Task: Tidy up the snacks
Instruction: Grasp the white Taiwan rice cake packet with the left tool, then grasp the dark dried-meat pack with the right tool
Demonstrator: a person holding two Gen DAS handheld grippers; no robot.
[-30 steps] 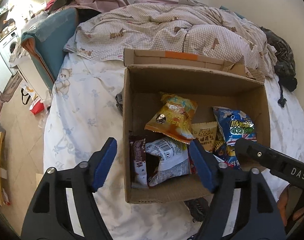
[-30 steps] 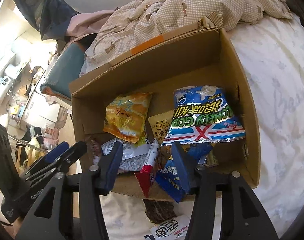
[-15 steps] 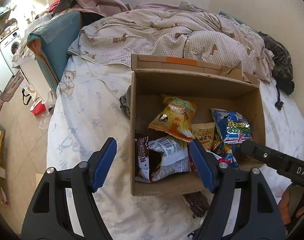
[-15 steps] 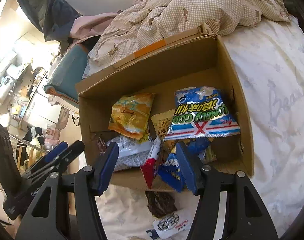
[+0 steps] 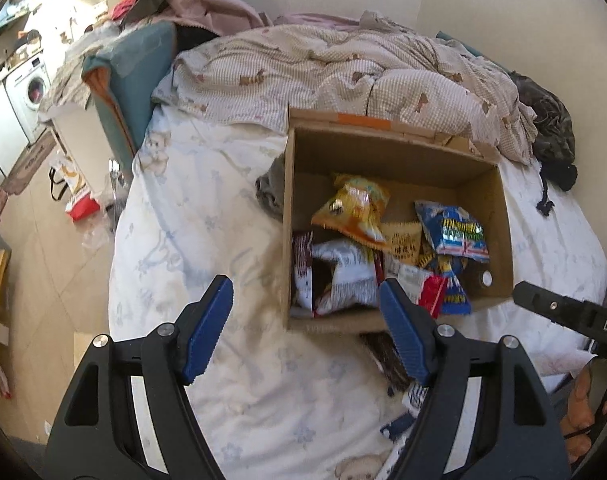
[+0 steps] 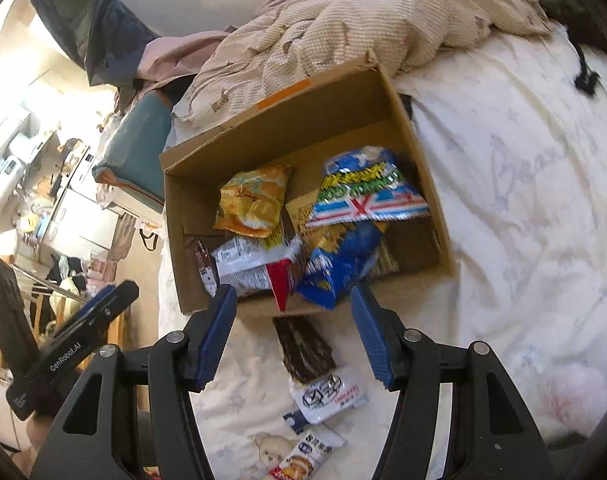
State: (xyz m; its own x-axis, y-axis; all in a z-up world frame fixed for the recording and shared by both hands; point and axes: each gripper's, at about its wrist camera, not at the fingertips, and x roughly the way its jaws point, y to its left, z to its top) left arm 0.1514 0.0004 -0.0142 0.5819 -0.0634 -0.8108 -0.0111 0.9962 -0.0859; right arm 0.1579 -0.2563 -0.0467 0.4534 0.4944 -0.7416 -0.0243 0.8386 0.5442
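Note:
A cardboard box (image 5: 383,148) (image 6: 287,120) stands on the bed and holds several snack bags: a yellow bag (image 5: 353,212) (image 6: 251,200), a blue bag (image 5: 453,232) (image 6: 363,188), a white bag (image 5: 343,276) and others. Loose snacks lie on the sheet in front of the box: a dark brown packet (image 6: 303,346), a white packet (image 6: 329,396) and another white packet (image 6: 303,456). My left gripper (image 5: 305,324) is open and empty, back from the box's near left corner. My right gripper (image 6: 293,334) is open and empty above the brown packet.
A checked duvet (image 5: 343,72) is heaped behind the box. A teal cushion (image 5: 135,76) stands at the bed's left edge. The floor with bags and a washing machine (image 5: 27,92) lies to the left. A dark garment (image 5: 551,132) lies at the back right.
Both grippers have pulled back and up from the box, so it looks smaller and the loose packets in front of it show. Both stay open.

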